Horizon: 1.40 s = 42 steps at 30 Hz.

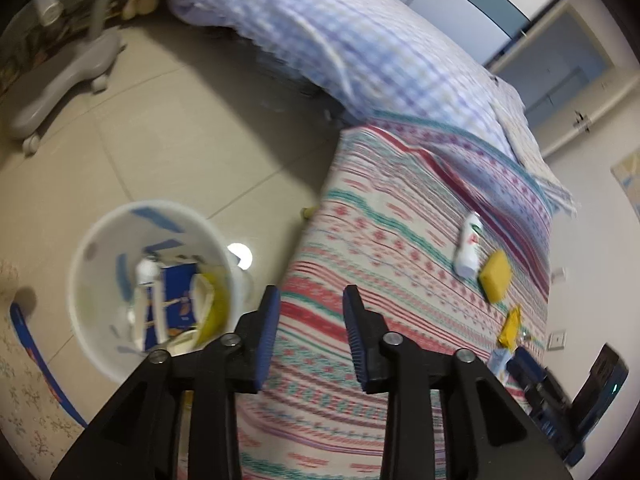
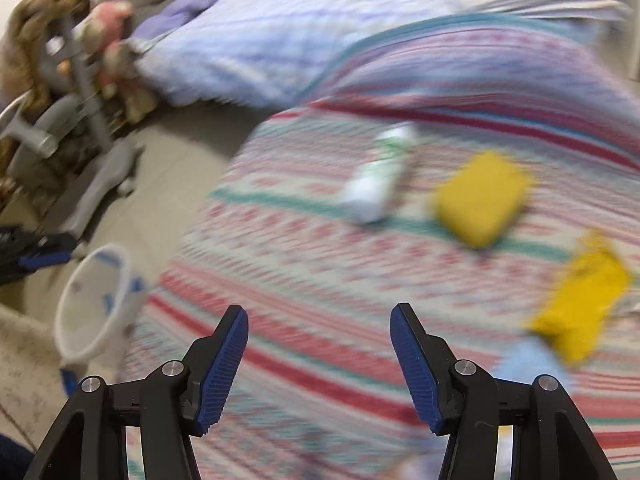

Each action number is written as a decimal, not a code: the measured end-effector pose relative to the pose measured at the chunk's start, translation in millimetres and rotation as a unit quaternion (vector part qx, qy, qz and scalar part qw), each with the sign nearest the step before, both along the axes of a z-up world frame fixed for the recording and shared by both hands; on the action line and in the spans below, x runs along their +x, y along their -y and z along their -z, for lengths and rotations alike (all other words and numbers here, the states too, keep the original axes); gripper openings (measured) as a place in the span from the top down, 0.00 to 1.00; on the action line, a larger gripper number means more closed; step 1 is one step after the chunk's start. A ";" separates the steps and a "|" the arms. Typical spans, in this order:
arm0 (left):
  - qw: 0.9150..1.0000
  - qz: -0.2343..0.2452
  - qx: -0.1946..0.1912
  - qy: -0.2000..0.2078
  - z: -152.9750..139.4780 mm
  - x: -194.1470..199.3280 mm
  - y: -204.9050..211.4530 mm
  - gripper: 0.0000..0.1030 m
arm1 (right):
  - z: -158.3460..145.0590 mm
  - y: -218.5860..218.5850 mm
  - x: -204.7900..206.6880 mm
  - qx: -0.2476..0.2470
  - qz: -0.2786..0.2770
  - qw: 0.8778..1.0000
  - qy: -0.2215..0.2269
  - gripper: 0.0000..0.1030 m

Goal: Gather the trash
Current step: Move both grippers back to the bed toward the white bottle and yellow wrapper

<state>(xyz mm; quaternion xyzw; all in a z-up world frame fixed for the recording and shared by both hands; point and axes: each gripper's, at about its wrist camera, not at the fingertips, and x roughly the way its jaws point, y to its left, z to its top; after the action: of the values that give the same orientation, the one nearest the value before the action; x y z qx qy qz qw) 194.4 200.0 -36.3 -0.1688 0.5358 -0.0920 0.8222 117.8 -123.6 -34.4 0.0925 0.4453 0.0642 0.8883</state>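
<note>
Presently both grippers gape empty: the left gripper point(image 1: 308, 300) above the bed's edge, the white bin point(image 1: 150, 292) just left of its jaws; the right gripper point(image 2: 319, 322) over the striped bedspread point(image 2: 304, 264). Ahead lie a white bottle point(image 2: 378, 176), yellow sponge point(image 2: 480, 198) and yellow wrapper point(image 2: 582, 304), blurred; bin contents indistinct.

Bare bedspread point(image 2: 320, 280) lies before bottle point(image 2: 376, 176), sponge point(image 2: 480, 200)
</note>
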 end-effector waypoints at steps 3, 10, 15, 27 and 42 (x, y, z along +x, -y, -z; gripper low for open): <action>1.000 0.021 0.007 0.006 -5.0 1.5 27.8 0.63 | -6.0 54.4 -4.7 0.015 0.056 0.998 0.011 0.33; 0.998 0.064 0.023 0.006 -4.4 12.5 102.6 0.61 | 23.9 171.0 -11.4 0.129 0.222 0.965 -0.051 0.31; 0.994 0.099 0.038 0.001 9.6 30.1 165.2 0.53 | 59.2 187.3 0.1 0.152 0.248 0.949 -0.122 0.31; 0.990 0.128 0.051 0.022 32.5 69.2 238.2 0.38 | 78.6 168.5 20.7 0.159 0.232 0.949 -0.142 0.31; 0.977 0.161 0.136 0.042 70.4 87.0 284.1 0.60 | 81.8 159.4 12.0 0.129 0.229 0.956 -0.127 0.32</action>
<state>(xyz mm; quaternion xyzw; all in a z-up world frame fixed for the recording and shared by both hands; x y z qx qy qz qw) 281.4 -84.1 -106.6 0.0370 0.5282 -0.1559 0.8338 129.8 -283.0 -116.2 0.3128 0.5097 -0.0966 0.7956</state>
